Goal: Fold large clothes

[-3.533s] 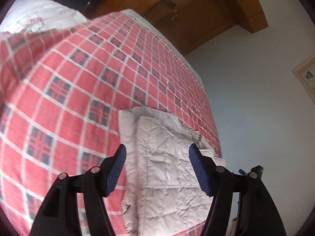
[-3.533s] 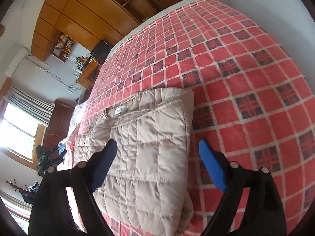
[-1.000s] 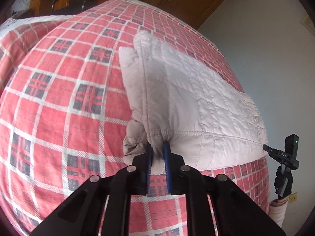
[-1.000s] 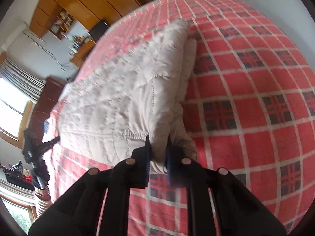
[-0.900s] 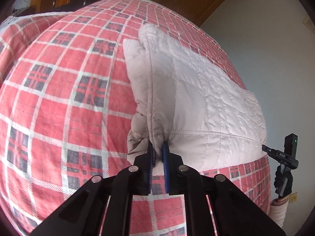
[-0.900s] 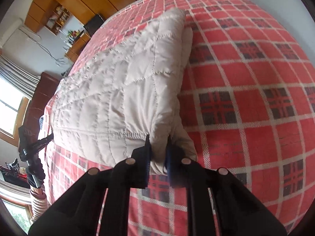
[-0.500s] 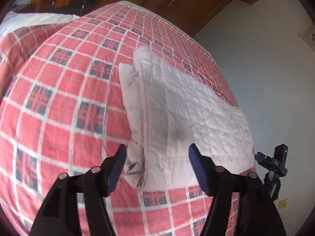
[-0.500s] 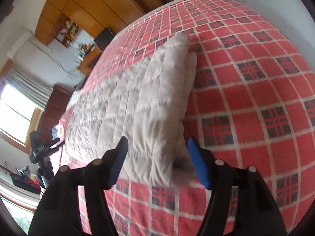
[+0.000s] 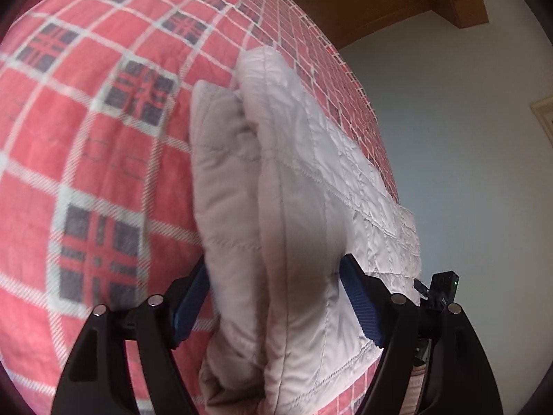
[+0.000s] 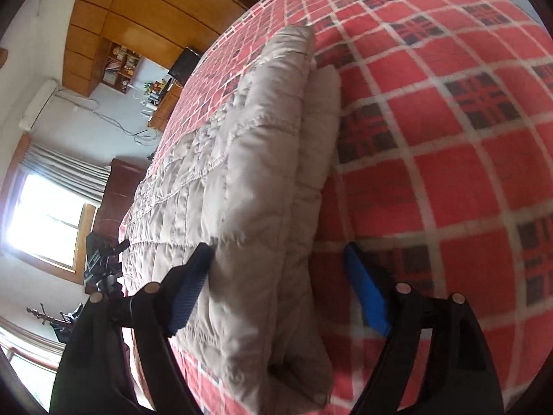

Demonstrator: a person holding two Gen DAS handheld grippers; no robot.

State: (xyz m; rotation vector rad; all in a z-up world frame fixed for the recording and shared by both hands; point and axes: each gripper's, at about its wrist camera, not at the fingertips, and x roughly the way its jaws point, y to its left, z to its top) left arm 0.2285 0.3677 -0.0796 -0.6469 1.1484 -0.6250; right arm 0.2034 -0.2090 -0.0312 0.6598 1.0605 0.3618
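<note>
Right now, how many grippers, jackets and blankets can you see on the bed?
Grippers: 2, the left gripper and the right gripper, both open around the jacket's ends.
Jackets: 1, the folded beige quilted jacket.
Blankets: 1, the red checked blanket under the jacket.
Total: 4

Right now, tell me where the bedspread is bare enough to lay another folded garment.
Bare plaid bedspread runs left of the folded quilted jacket in the left view, and right of it in the right view. It is crowded at both open grippers, left and right, straddling the jacket's ends.
</note>
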